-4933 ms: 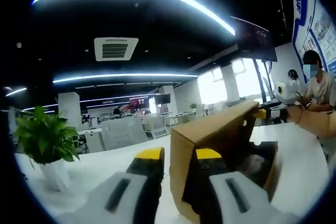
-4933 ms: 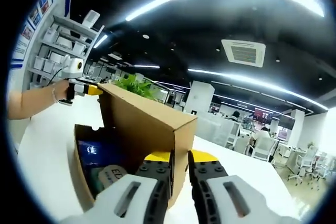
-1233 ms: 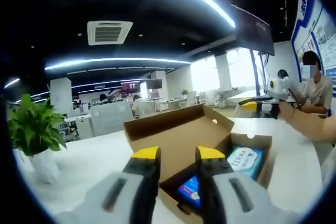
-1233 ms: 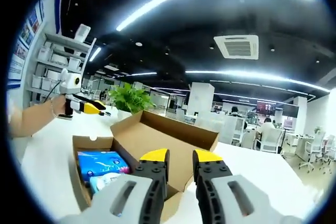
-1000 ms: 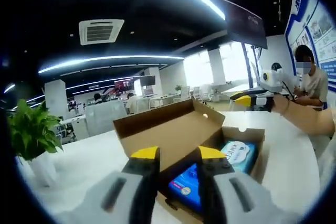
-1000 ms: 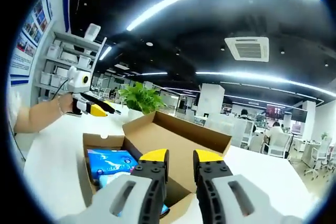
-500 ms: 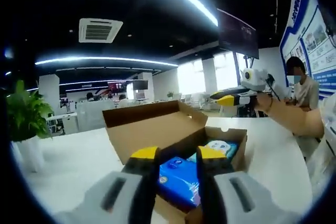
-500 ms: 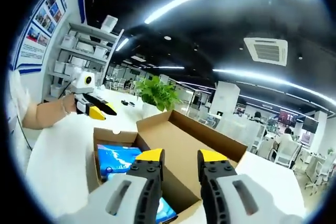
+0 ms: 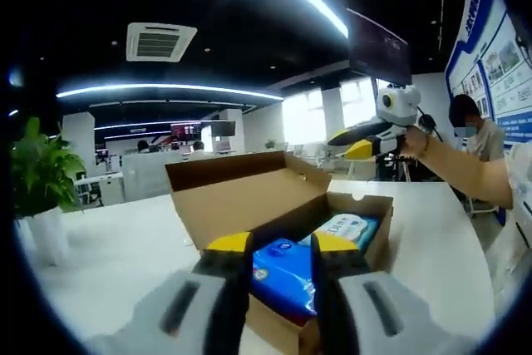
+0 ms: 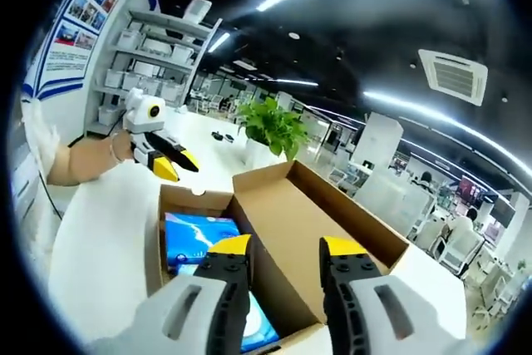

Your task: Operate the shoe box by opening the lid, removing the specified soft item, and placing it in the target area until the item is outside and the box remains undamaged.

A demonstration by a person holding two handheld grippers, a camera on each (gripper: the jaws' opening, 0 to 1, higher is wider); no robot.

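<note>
Both our left gripper [image 9: 281, 244] and right gripper [image 10: 285, 248] are parted, holding nothing, above the shoe box [image 9: 362, 230]. Its lid [image 10: 312, 222] now lies further back than before, the blue soft pack [image 9: 283, 268] inside at 6 o'clock.

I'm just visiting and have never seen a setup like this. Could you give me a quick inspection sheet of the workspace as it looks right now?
Surface: white table, bare around the box.
Job's things: cardboard shoe box, lid folded back and open; inside lie a blue soft pack and a paler pack.
Clutter: potted plant on the table, apart from the box.
Grippers: left gripper over the box's near edge, jaws apart, holding nothing; right gripper above the open box, jaws apart, holding nothing.
Cables: thin dark cable by the right gripper's camera.
Surroundings: open office with ceiling light strips, wall shelves, posters, a seated person.
</note>
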